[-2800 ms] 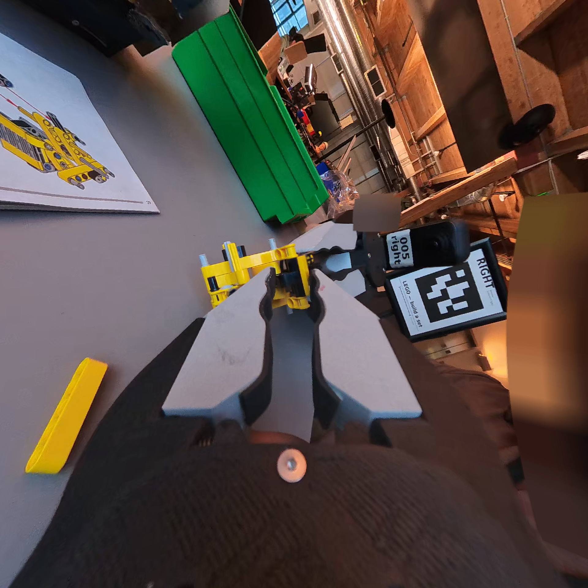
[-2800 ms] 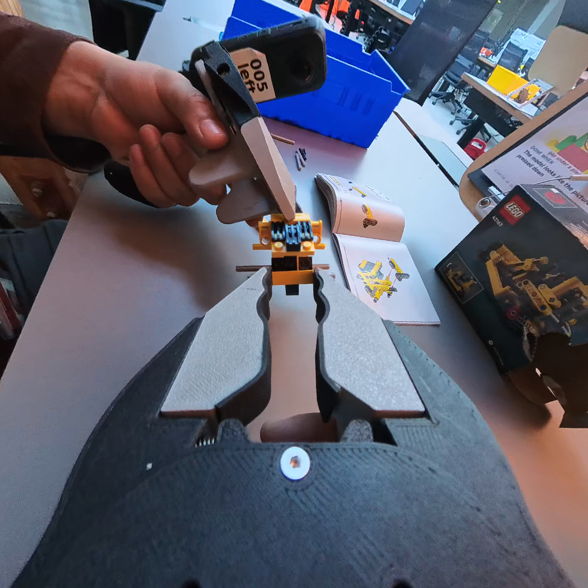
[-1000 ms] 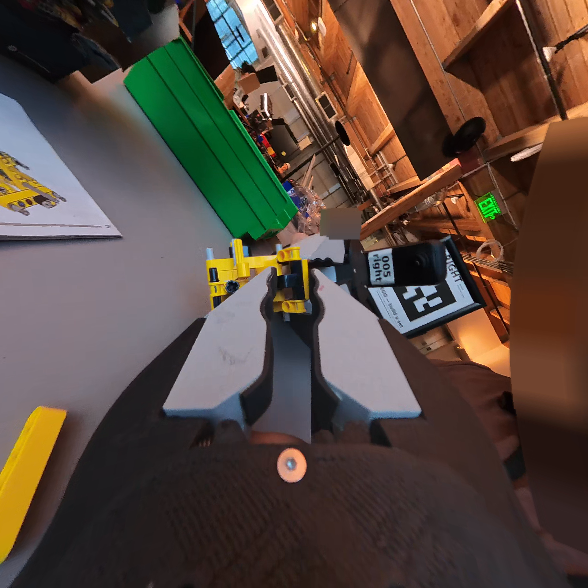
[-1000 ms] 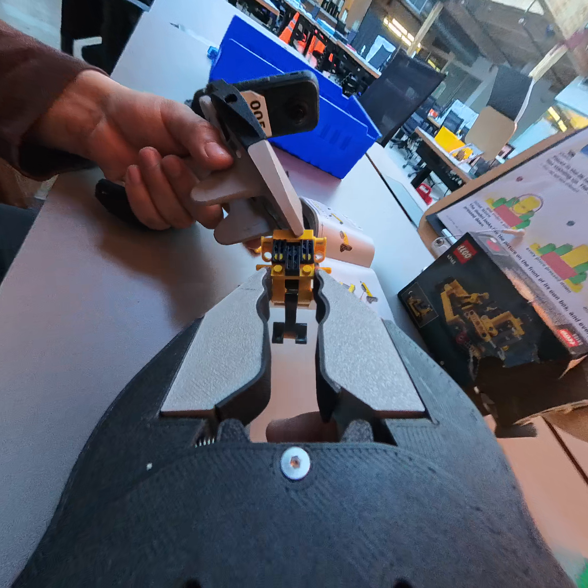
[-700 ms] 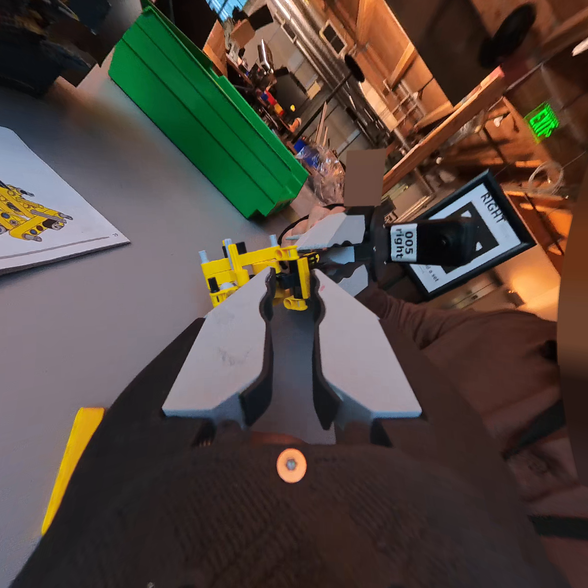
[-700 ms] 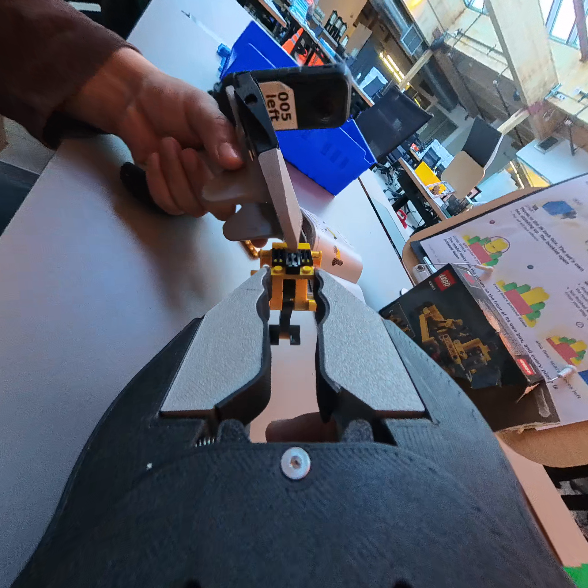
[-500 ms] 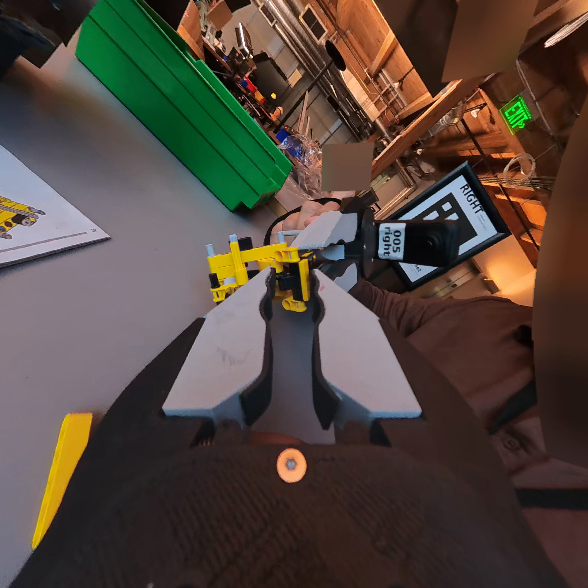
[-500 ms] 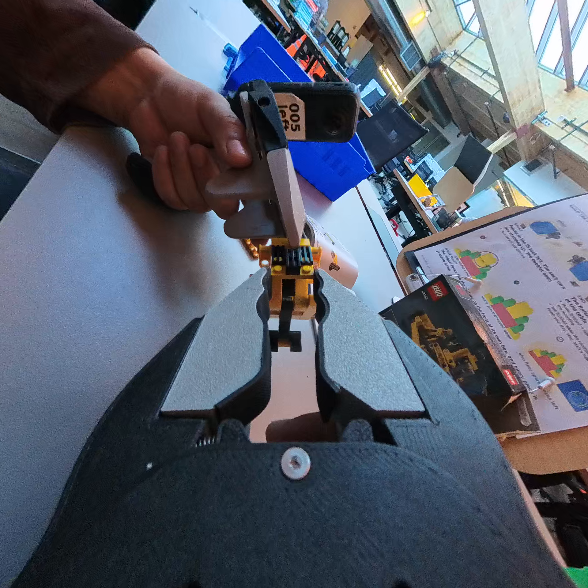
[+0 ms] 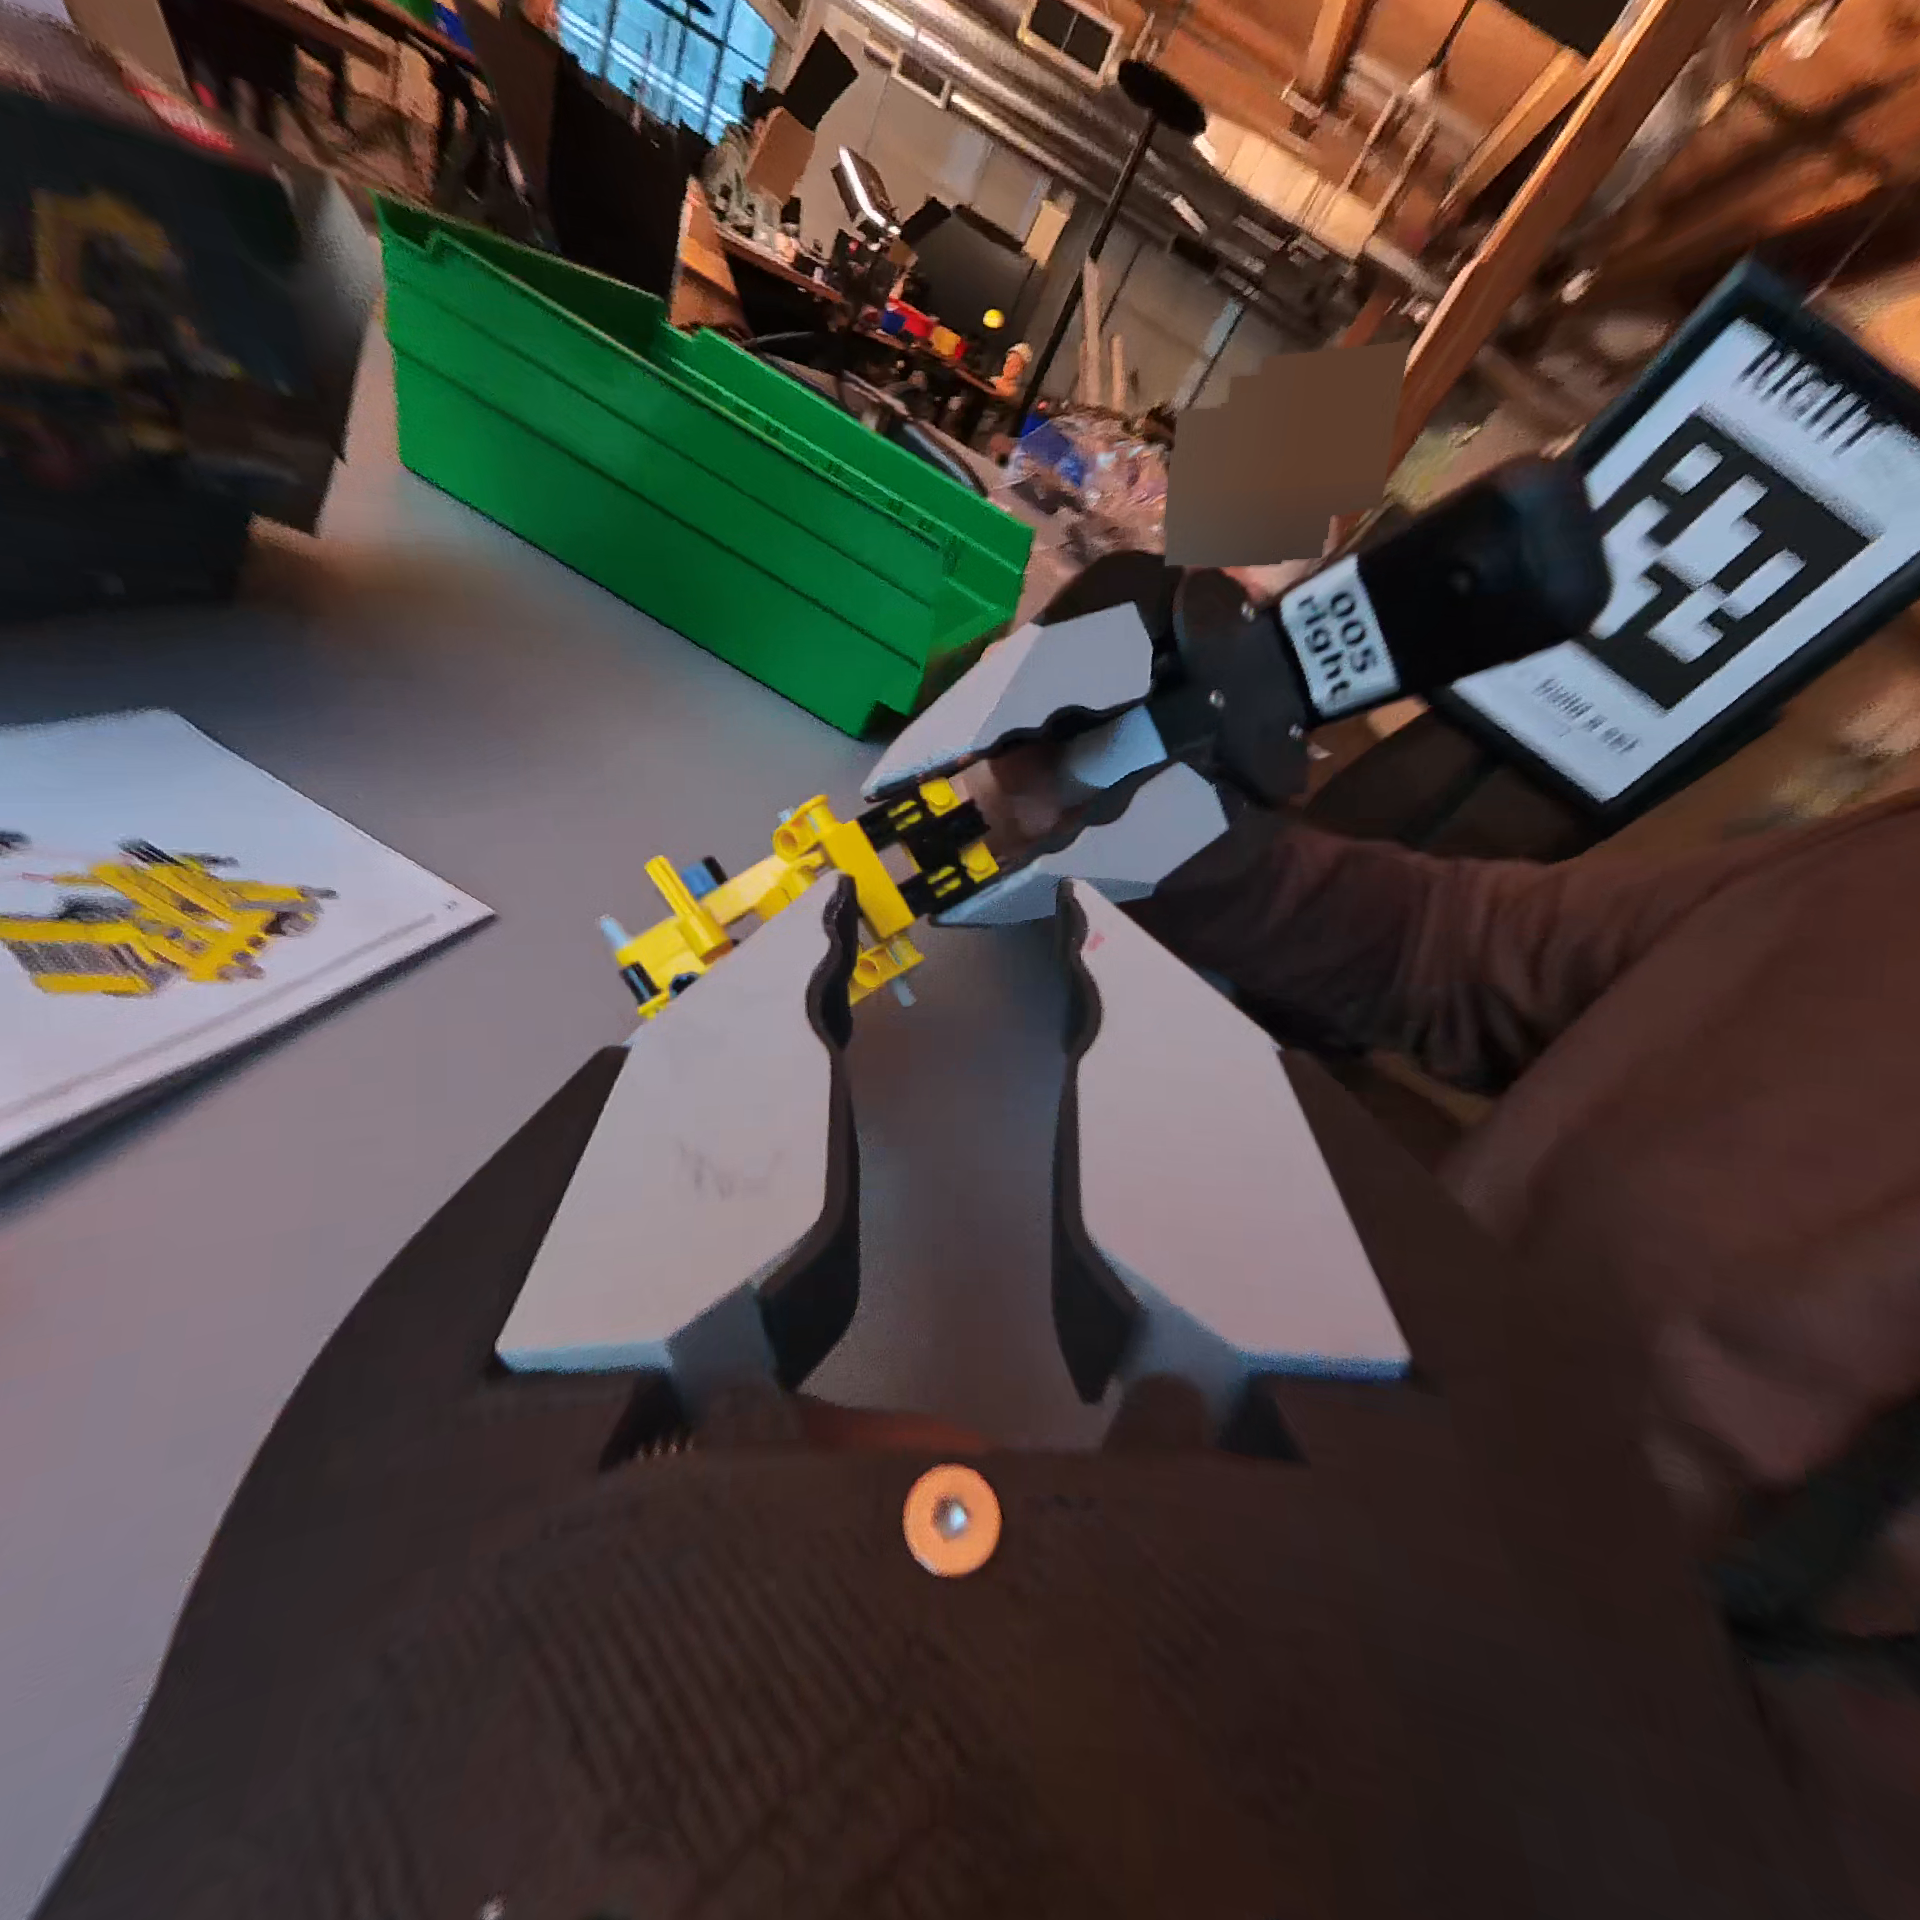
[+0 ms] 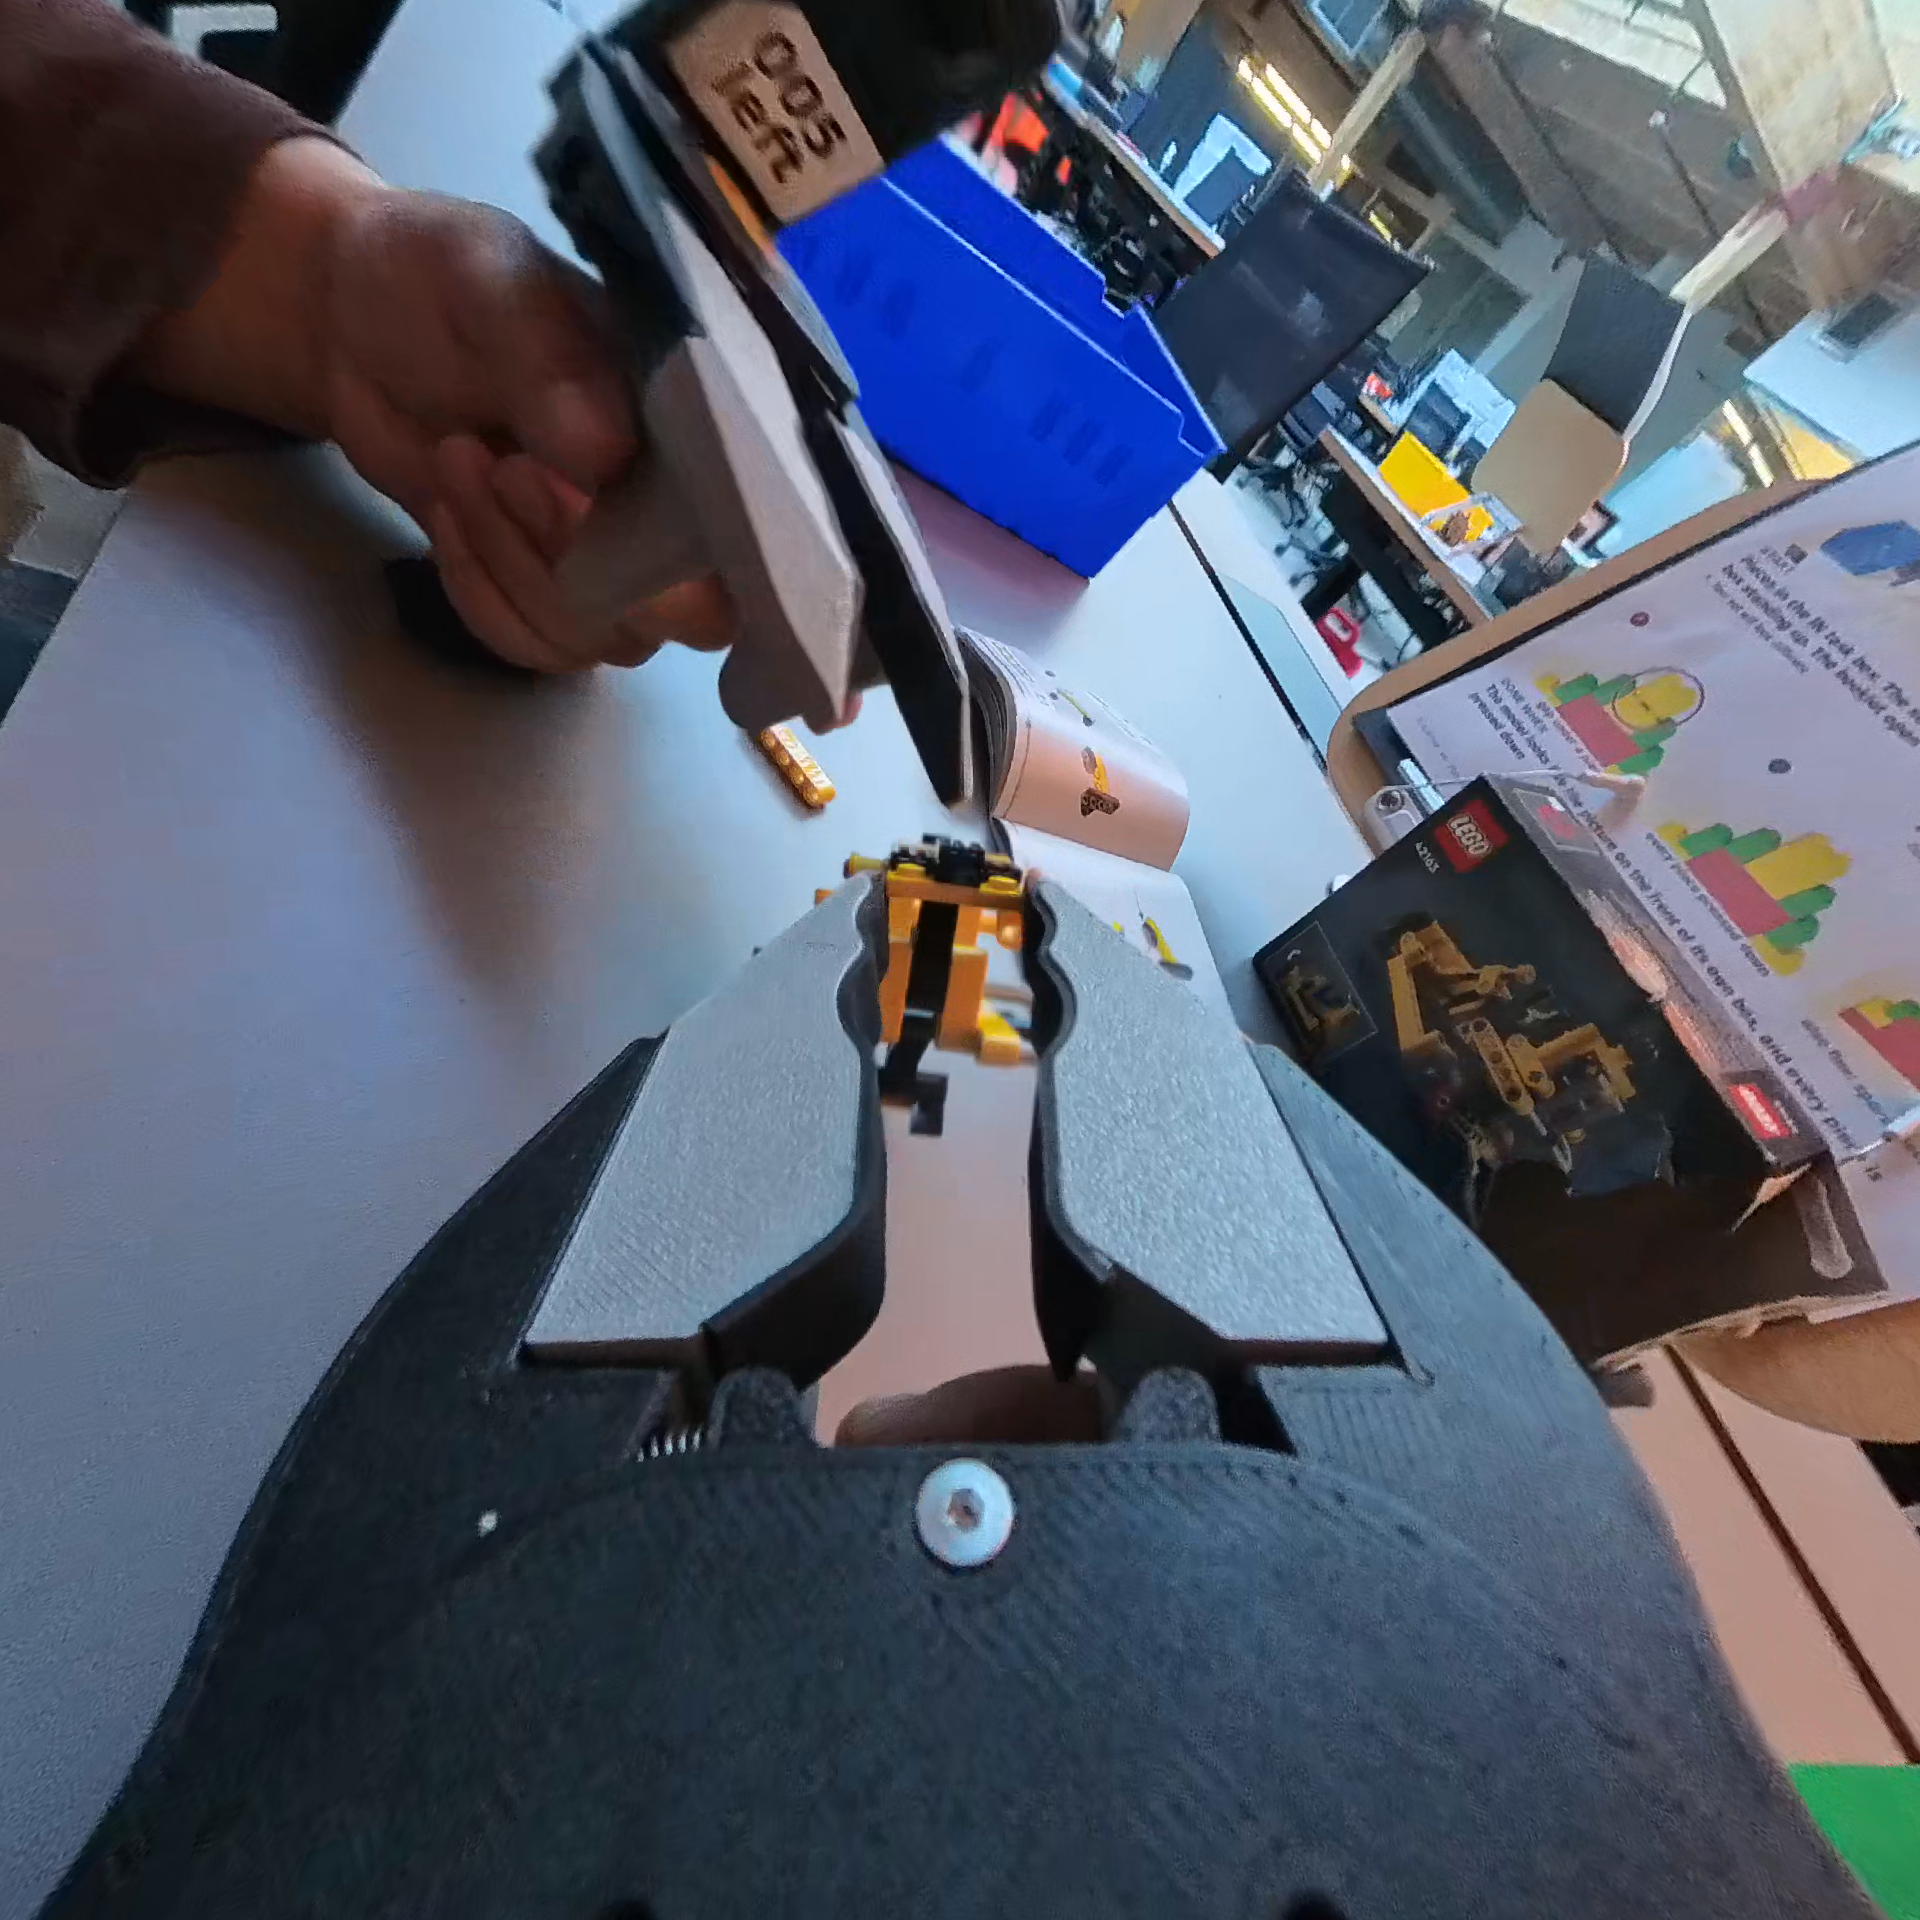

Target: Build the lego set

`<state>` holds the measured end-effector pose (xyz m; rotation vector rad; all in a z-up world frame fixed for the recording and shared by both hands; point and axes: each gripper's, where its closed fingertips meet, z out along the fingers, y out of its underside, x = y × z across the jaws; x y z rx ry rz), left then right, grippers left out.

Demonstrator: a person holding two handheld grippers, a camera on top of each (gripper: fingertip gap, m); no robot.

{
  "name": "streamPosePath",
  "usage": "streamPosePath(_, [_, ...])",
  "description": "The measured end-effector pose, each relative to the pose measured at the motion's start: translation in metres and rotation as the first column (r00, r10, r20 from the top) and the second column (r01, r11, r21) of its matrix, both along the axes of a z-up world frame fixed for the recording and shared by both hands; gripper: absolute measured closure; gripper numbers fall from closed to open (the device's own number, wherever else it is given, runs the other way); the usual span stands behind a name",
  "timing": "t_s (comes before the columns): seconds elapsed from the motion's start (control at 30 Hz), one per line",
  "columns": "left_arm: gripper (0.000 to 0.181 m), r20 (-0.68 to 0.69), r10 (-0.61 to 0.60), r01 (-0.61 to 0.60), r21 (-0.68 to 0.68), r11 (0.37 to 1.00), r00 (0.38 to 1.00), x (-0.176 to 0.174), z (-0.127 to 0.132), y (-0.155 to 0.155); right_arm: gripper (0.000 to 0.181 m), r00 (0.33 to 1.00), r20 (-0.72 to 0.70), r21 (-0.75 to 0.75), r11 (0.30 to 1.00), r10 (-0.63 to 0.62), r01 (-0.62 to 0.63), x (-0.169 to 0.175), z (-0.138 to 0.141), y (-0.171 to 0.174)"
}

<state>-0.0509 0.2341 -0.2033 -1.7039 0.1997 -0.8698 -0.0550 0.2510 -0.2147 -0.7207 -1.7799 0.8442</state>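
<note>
Right tongs (image 10: pixel 945 925) clamp yellow lego model (image 10: pixel 940 977); left tongs (image 9: pixel 951 935) parted, model (image 9: pixel 821 883) at their 11 o'clock, free.

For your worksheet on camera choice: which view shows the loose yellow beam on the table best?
The right wrist view: the loose yellow beam lies in plain sight on the grey table, beyond the model. The left wrist view does not show it at all.
</note>
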Motion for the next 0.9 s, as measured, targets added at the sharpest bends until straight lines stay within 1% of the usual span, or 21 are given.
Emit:
streamPosePath(0.07, [0.146,-0.101,0.059,-0.055,0.037,0.998,0.993,-0.002,-0.001,0.003,0.16,0.999,0.028,-0.051,0.999,-0.016,0.018,-0.002,-0.001,0.005])
streamPosePath(0.13, [0.146,-0.21,0.112,-0.097,0.077,0.992,0.971,-0.002,-0.003,0.006,0.16,0.998,0.06,-0.111,0.993,-0.02,0.027,-0.002,-0.002,0.008])
streamPosePath(0.23, [0.148,-0.398,0.205,-0.158,0.147,0.976,0.894,-0.005,-0.009,0.012,0.16,0.995,0.094,-0.194,0.98,-0.026,0.043,-0.004,-0.002,0.012])
streamPosePath(0.3, [0.15,-0.476,0.248,-0.191,0.165,0.968,0.844,-0.007,-0.014,0.018,0.16,0.993,0.114,-0.228,0.972,-0.031,0.057,-0.006,-0.004,0.014])
streamPosePath(0.4, [0.154,-0.546,0.277,-0.217,0.174,0.961,0.791,-0.009,-0.019,0.026,0.159,0.99,0.138,-0.293,0.955,-0.016,0.056,-0.008,-0.004,0.014])
streamPosePath(0.5, [0.156,-0.613,0.279,-0.215,0.178,0.96,0.739,-0.007,-0.025,0.033,0.159,0.989,0.149,-0.349,0.935,-0.003,0.055,-0.009,-0.004,0.014])
streamPosePath(0.6, [0.167,-0.664,0.295,-0.205,0.212,0.956,0.687,-0.004,-0.027,0.037,0.159,0.986,0.164,-0.389,0.919,-0.001,0.066,-0.01,-0.005,0.017])
streamPosePath(0.67, [0.168,-0.688,0.308,-0.208,0.227,0.951,0.657,-0.004,-0.028,0.038,0.16,0.984,0.176,-0.416,0.907,0.011,0.064,-0.01,-0.006,0.018])
streamPosePath(0.77, [0.172,-0.695,0.313,-0.207,0.234,0.95,0.647,-0.005,-0.028,0.038,0.162,0.98,0.193,-0.435,0.9,0.049,0.04,-0.006,-0.007,0.015])
streamPosePath(0.8, [0.174,-0.693,0.312,-0.206,0.234,0.95,0.649,-0.006,-0.028,0.038,0.164,0.979,0.197,-0.417,0.908,0.053,0.035,-0.005,-0.008,0.016])
streamPosePath(0.9, [0.174,-0.67,0.302,-0.202,0.225,0.953,0.678,-0.007,-0.026,0.037,0.165,0.987,0.16,-0.307,0.951,0.011,0.039,-0.002,-0.005,0.022])
